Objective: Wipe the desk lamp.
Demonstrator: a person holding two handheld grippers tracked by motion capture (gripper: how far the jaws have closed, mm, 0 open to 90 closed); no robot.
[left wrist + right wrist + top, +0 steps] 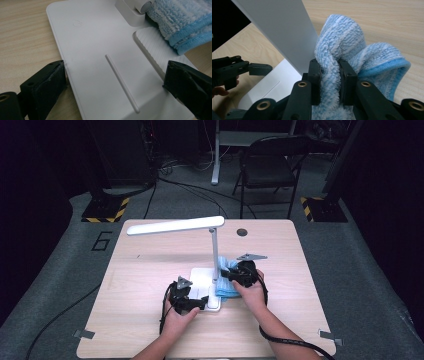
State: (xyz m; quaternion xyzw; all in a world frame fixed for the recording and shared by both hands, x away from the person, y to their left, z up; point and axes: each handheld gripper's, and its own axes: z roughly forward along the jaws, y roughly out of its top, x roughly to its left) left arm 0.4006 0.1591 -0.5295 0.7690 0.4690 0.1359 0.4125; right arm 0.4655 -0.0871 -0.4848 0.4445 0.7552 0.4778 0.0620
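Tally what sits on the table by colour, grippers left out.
White: 1, the desk lamp
Blue: 1, the cloth
Total: 2

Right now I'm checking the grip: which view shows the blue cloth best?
The right gripper view: the blue cloth fills it, pinched between the jaws. The left gripper view catches its folded edge; the high view shows a small patch.

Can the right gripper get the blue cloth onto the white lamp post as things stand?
Probably yes. The right gripper is shut on the fluffy blue microfibre cloth, which already lies against the white desk lamp's upright post; nothing sits between. The left gripper straddles the lamp's flat white base.
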